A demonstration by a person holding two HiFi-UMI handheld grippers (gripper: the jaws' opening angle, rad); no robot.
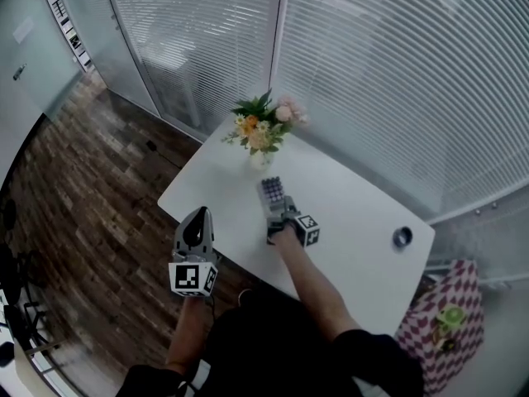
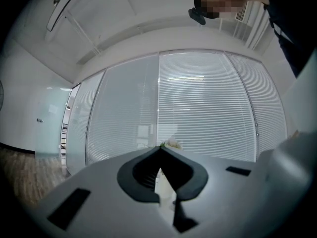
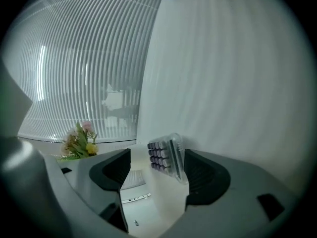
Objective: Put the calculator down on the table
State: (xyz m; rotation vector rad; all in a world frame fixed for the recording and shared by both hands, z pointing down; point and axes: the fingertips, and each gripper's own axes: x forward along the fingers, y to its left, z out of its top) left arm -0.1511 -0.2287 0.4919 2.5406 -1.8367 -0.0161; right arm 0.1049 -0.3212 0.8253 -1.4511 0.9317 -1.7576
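Observation:
The calculator (image 1: 273, 191), grey with purple keys, lies on the white table (image 1: 364, 213) in front of the flower vase. My right gripper (image 1: 278, 216) is just behind it, pointing down at it, jaws wide open. In the right gripper view the calculator (image 3: 167, 156) shows between and just past the two open fingers, looking tilted, and neither pad presses on it. My left gripper (image 1: 197, 220) hangs beside the table's near left edge, over the floor. Its fingers meet at the tip (image 2: 160, 151) with nothing between them.
A vase of flowers (image 1: 263, 132) stands at the table's far corner. A small dark ring-shaped object (image 1: 402, 237) lies near the right edge. A red-and-white checked bag (image 1: 442, 321) sits at the lower right. Glass walls with blinds enclose the table; wooden floor lies to the left.

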